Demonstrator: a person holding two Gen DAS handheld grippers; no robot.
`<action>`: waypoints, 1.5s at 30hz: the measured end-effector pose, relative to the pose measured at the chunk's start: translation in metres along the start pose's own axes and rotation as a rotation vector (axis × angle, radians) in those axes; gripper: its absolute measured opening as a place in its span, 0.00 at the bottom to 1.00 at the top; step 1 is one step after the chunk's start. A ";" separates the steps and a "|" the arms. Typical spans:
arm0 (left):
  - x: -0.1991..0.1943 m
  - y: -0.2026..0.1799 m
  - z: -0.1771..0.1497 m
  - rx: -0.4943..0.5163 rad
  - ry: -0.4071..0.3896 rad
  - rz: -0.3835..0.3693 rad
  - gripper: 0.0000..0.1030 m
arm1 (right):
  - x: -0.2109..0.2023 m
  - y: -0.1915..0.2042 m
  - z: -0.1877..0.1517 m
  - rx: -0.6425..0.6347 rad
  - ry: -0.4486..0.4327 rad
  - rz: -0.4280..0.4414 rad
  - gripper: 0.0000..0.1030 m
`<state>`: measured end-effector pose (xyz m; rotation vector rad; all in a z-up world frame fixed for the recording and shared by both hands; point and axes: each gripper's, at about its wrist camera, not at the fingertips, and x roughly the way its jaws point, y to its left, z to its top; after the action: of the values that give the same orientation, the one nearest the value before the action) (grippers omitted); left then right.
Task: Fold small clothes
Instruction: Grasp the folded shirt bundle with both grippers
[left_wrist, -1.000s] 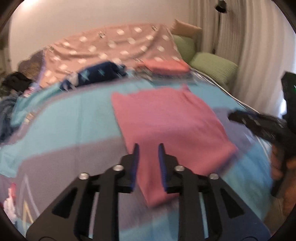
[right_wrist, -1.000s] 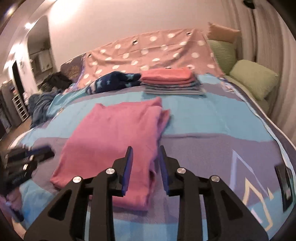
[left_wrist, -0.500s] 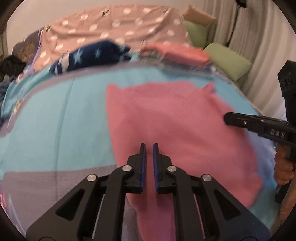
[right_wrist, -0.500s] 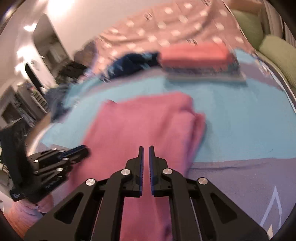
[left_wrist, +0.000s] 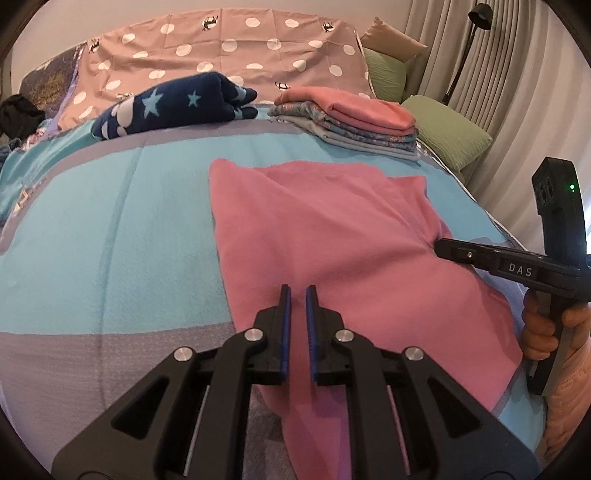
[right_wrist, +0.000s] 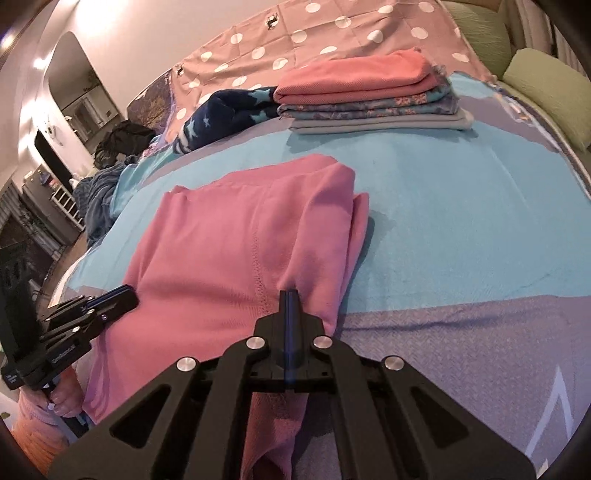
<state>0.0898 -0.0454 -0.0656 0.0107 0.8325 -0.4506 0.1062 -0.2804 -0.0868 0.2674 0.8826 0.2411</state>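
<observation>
The pink garment (right_wrist: 236, 266), a soft knit with a stitched seam, lay flat on the turquoise-and-grey bedspread (right_wrist: 461, 221); the right gripper (right_wrist: 289, 295) pinched its near edge, fingers pressed together, while the left gripper (left_wrist: 297, 291) hung above the cloth with a narrow gap, gripping nothing. Beyond both claws sat a folded stack (left_wrist: 354, 122), a star-patterned navy blanket (left_wrist: 173, 105), a polka-dot cover (left_wrist: 221, 48), green pillows (left_wrist: 447, 133) and pleated curtains (left_wrist: 517, 92).
</observation>
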 end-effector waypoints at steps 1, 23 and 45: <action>-0.005 0.000 0.002 0.003 -0.009 0.004 0.09 | -0.004 0.001 0.000 0.001 -0.018 -0.055 0.00; 0.035 0.047 0.020 -0.114 0.077 -0.118 0.49 | -0.008 -0.023 -0.001 0.071 0.077 0.168 0.54; 0.056 0.049 0.031 -0.084 0.116 -0.204 0.55 | 0.040 -0.019 0.033 -0.019 0.147 0.372 0.48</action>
<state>0.1642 -0.0284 -0.0928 -0.1276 0.9710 -0.6105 0.1584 -0.2897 -0.1022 0.4004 0.9715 0.6202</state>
